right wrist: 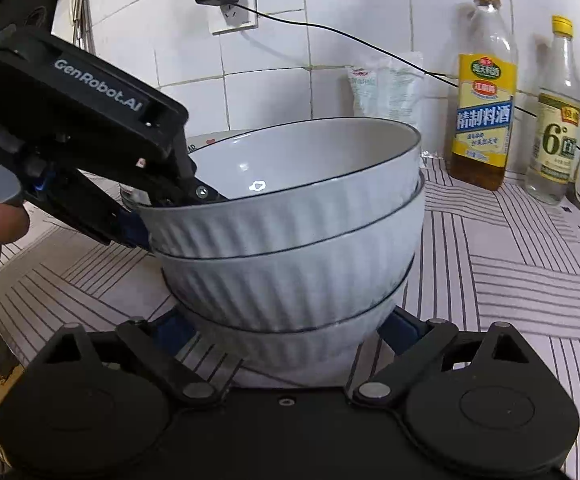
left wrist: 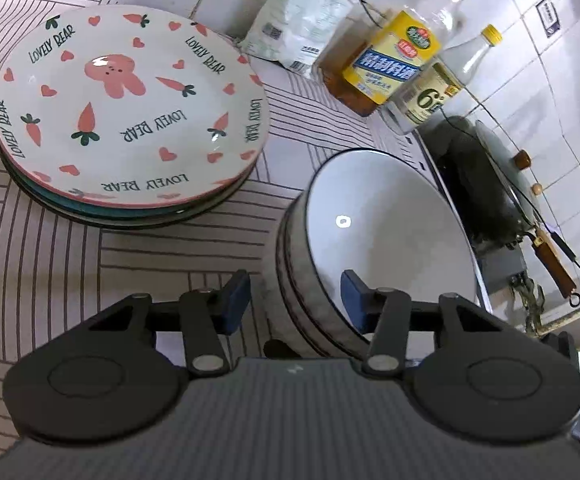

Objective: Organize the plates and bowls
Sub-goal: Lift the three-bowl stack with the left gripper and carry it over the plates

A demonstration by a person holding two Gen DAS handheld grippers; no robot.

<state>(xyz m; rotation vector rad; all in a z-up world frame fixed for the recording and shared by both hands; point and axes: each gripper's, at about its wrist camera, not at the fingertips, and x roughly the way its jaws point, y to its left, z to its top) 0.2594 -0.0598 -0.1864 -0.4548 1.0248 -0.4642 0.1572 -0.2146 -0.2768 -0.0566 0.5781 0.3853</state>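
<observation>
Three white ribbed bowls stand nested in a stack (right wrist: 290, 256) on the striped mat. My left gripper (left wrist: 295, 300) straddles the near rim of the top bowl (left wrist: 382, 240), one blue pad inside and one outside, with a gap to each; it also shows in the right wrist view (right wrist: 158, 216) at the top bowl's left rim. My right gripper (right wrist: 286, 332) is open, with its fingers on either side of the bottom bowl (right wrist: 286, 352). A stack of plates (left wrist: 130, 120), topped by a "Lovely Bear" carrot plate, sits at the left of the mat.
Two bottles (right wrist: 484, 92) (right wrist: 556, 120) and a white bag (right wrist: 386, 88) stand against the tiled wall. A wok with lid (left wrist: 486, 184) sits on the stove at the right. A cable (right wrist: 330, 36) runs from a wall plug. The striped mat (left wrist: 50, 264) covers the counter.
</observation>
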